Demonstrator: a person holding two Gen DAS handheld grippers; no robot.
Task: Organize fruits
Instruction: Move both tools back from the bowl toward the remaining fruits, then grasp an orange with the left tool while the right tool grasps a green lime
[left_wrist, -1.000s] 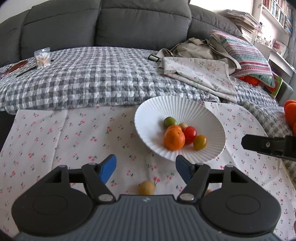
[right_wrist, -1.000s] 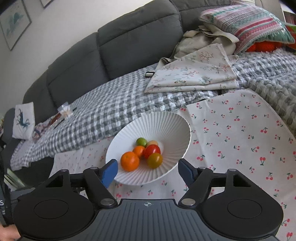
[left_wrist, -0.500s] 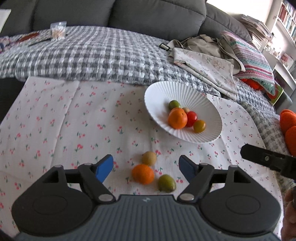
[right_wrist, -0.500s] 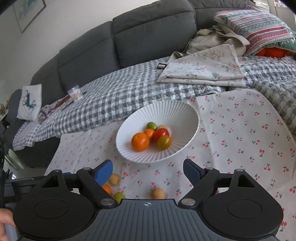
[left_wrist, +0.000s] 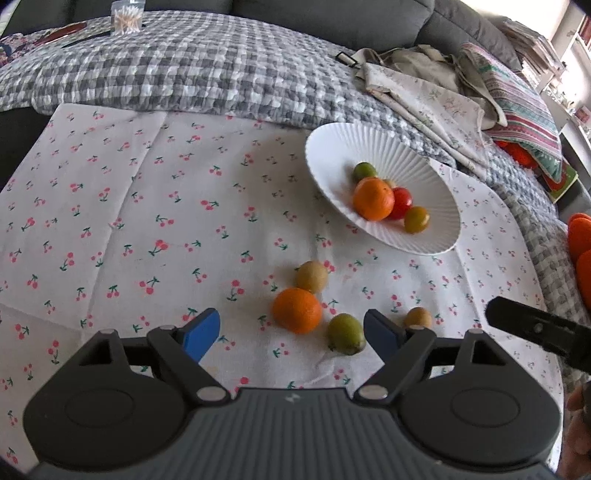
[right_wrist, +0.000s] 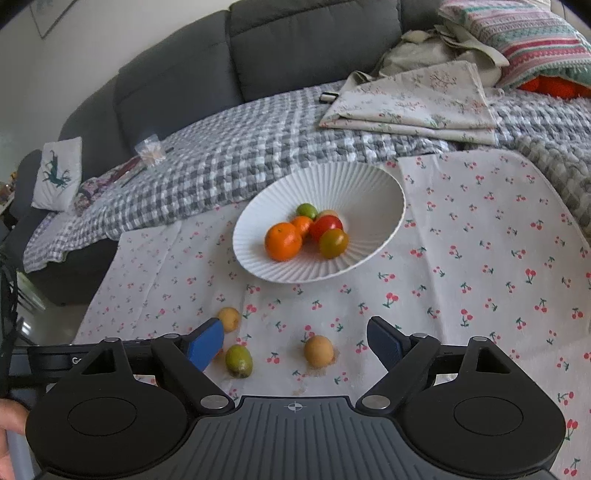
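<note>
the left gripper (left_wrist: 291, 330) hovered low over the cherry-print cloth (left_wrist: 147, 206), its blue fingers (left_wrist: 201, 334) spread wide apart with nothing between them, and the right gripper (right_wrist: 295, 341) hung likewise with its fingers (right_wrist: 205, 343) apart and empty. the white ribbed bowl (left_wrist: 354, 147) sat toward the far right of the cloth, already holding an orange, a red tomato, a green fruit and a few smaller pieces. four fruits lay loose on the cloth, near the grippers: a loose orange (left_wrist: 297, 310) just ahead of the left gripper, a tan fruit (left_wrist: 312, 276) touching or almost touching its far side, a green fruit (left_wrist: 345, 333) just to its right, and a second small tan fruit (left_wrist: 417, 317) further right, partly behind the left gripper's right finger. in the right wrist view that small tan fruit (right_wrist: 318, 350) lay between the open fingers, with the green one (right_wrist: 239, 360) to its left. these pieces looked light, round and smooth, so they would likely roll on the soft cloth at any sideways nudge; the orange seemed firm enough for a plain squeeze across its widest part, while the smaller ones looked softer and called for a gentler closing, centred so they would not squirt out. crowding among the three left fruits made bumping a neighbour the likeliest slip.
</note>
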